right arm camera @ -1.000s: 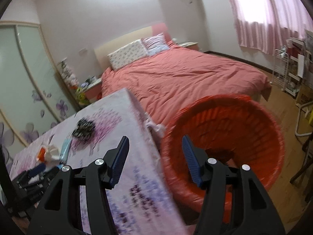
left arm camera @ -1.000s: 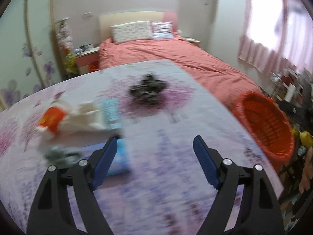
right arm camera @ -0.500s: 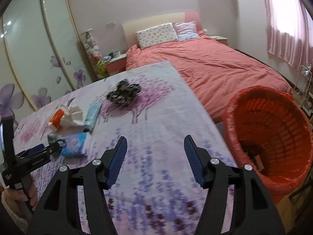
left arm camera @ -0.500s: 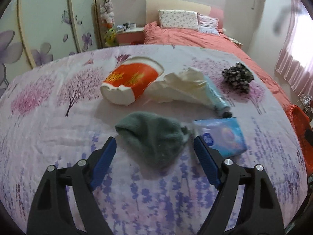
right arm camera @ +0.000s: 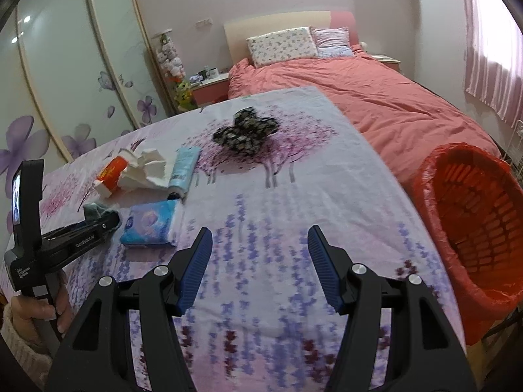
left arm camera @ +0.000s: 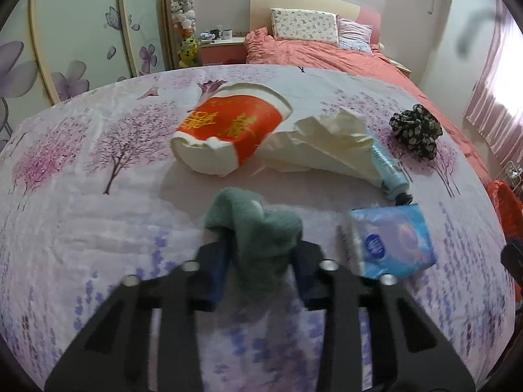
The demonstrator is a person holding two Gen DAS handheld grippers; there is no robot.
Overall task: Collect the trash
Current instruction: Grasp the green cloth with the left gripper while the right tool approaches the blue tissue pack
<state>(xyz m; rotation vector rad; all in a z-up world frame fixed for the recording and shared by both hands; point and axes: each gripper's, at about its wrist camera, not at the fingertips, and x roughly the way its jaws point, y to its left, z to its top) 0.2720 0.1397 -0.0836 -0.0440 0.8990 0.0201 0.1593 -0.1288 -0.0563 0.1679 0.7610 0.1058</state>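
Going left to right in the left wrist view: the crushed red-and-white paper cup (left arm camera: 228, 135) lies on its side at about 11 o'clock on the surface (left arm camera: 81, 222), with a crumpled white tissue (left arm camera: 327, 145) touching its right end. A light blue tube (left arm camera: 387, 170) pokes out from under the tissue, so most of it is covered. At 2 o'clock sits a black floral cloth bundle (left arm camera: 416, 129); can't really tell what it is.

Dead centre, the left hand-held gripper (left arm camera: 260, 271) is closing on a grey-green fuzzy sock (left arm camera: 258, 228). The fabric bunches up between the blue pads and hides their tips, and the whole thing is motion-blurred. Just right of it is a blue tissue pack (left arm camera: 390, 240).

The red basket (left arm camera: 503, 202) is only a sliver at the 3 o'clock edge here. In the right wrist view its rim (right arm camera: 457, 176) shows properly, though the frame cuts off its far side.

The right hand-held gripper (right arm camera: 260, 261) has its jaws apart and easing wider, nothing between them, over bare tablecloth. The person's hand (right arm camera: 39, 310) is half cut off at 8 o'clock.
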